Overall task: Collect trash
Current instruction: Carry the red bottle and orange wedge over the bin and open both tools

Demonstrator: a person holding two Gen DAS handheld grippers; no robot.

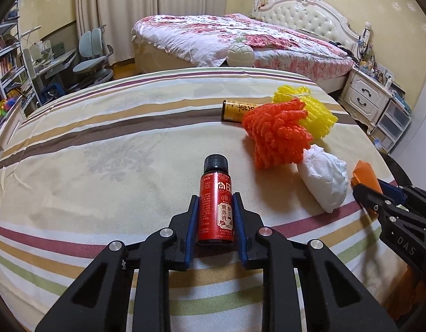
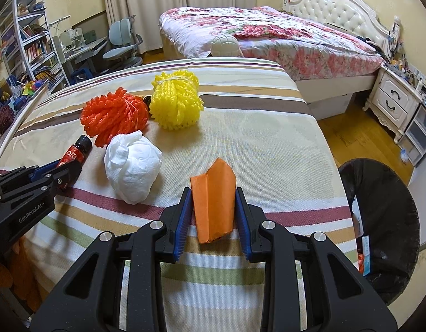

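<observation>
left tool (image 1: pixel 215 197) grips the red bottle (image 1: pixel 215 210), right tool (image 2: pixel 213 193) clamps the orange paper (image 2: pixel 213 207), both just over the striped bed (image 2: pixel 240 138), likely bound for the bin (image 2: pixel 390 221) beside it.

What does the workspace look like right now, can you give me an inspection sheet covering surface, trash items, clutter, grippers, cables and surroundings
Surface: striped bedsheet, flat.
Job's things: red bottle between the left gripper's pads; folded orange paper between the right gripper's pads; white tissue wad, orange foam net, yellow foam net and a lying gold bottle loose on the sheet.
Clutter: nothing seen.
Grippers: left gripper shut on the red bottle; right gripper shut on the orange paper.
Cables: nothing seen.
Surroundings: black-lined trash bin at the right of the sheet; floral bed, nightstand, desk chair beyond.
</observation>
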